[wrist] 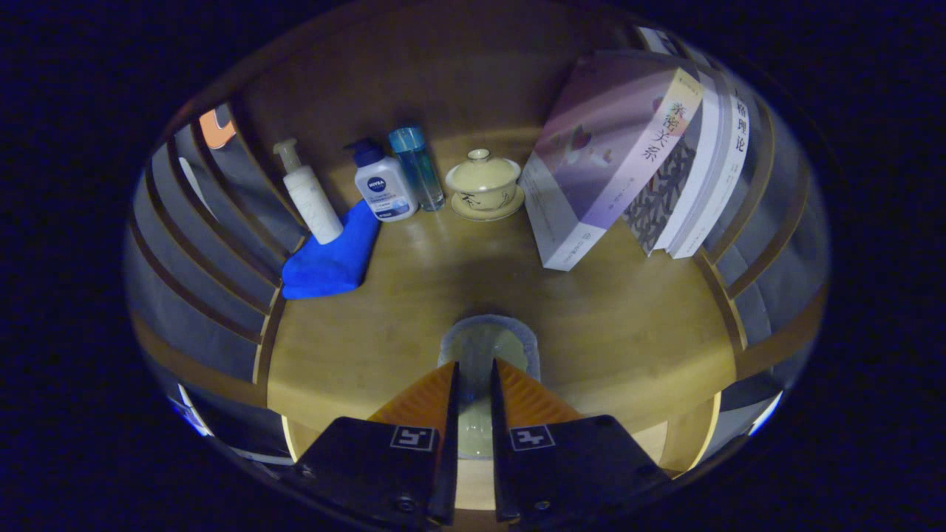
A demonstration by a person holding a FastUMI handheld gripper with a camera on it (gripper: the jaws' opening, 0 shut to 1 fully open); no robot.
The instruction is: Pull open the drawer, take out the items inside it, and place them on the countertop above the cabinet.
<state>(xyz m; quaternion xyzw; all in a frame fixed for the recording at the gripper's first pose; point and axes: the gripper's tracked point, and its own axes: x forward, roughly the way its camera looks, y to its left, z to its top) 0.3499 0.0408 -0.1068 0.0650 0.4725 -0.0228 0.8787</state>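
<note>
1. Risk: the small cup held in the tool may slip or tip if released above the counter, since only its rim is pinched.
2. Risk: swinging far could knock the lidded tea bowl or the leaning books.
3. Tool state: nearly closed, both fingers pressing the cup's rim.
4. Location: the cup sits between the fingers, over the counter's near edge, well apart from the bottles and blue cloth at far left.
</note>
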